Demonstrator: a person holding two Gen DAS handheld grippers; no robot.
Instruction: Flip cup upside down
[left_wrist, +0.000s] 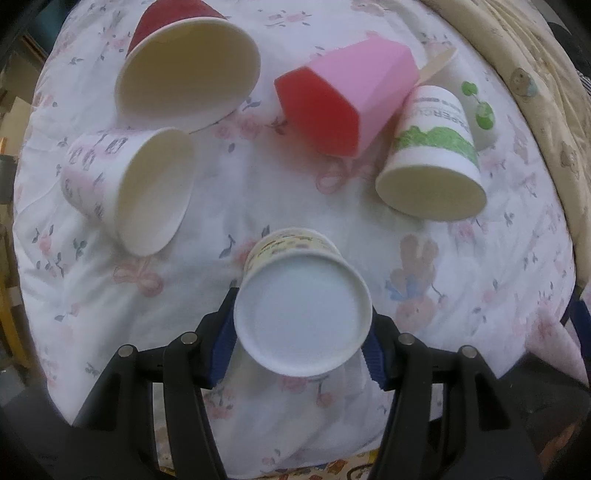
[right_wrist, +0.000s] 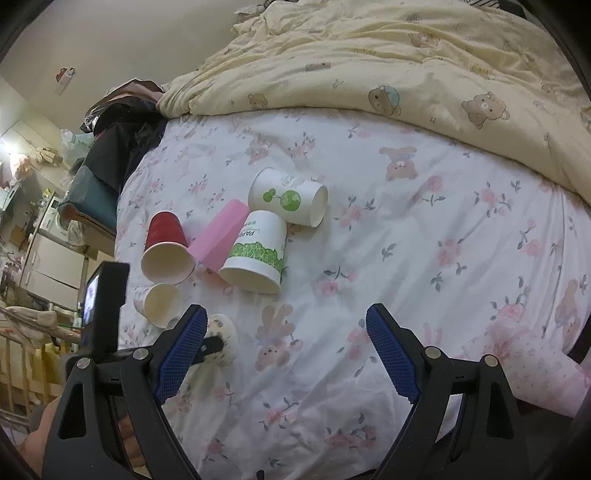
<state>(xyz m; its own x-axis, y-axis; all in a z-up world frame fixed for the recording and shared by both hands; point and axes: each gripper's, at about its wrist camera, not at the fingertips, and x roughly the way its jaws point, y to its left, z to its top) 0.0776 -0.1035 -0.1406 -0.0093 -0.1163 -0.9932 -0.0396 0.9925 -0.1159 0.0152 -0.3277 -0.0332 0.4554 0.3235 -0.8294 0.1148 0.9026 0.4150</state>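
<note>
You have five paper cups on your bedsheet (right_wrist: 406, 240), red (right_wrist: 165, 242), penguin-print (left_wrist: 122, 188), green-banded (right_wrist: 258, 254), globe-print (right_wrist: 291, 197), small cartoon-print (left_wrist: 299, 302), one pink plastic cup (left_wrist: 343, 99), two grippers, left (left_wrist: 301, 354), right (right_wrist: 286, 358)

The held cup (left_wrist: 302, 306) shows a plain white base and a cream wall with small coloured marks, clamped between blue, cross-hatched pads (left_wrist: 224, 343) on the black left gripper (left_wrist: 301, 343); the right gripper (right_wrist: 286, 354) has the same blue pads (right_wrist: 391, 354) on black. At 11 o'clock in the left wrist view lies a red cup (left_wrist: 184, 62) with a cream inside, at 9 a white cup (left_wrist: 129, 188) with pink and dark motifs, at 1 a pink cup (left_wrist: 347, 99) with a reddish inside, and at 2 a white cup (left_wrist: 432, 155) with a green band and grey lettering. The sheet (right_wrist: 406, 236) is white with pink flowers and bears, the quilt (right_wrist: 369, 55) pale yellow with brown bears, and another white cup (right_wrist: 291, 197) carries green circles.
</note>
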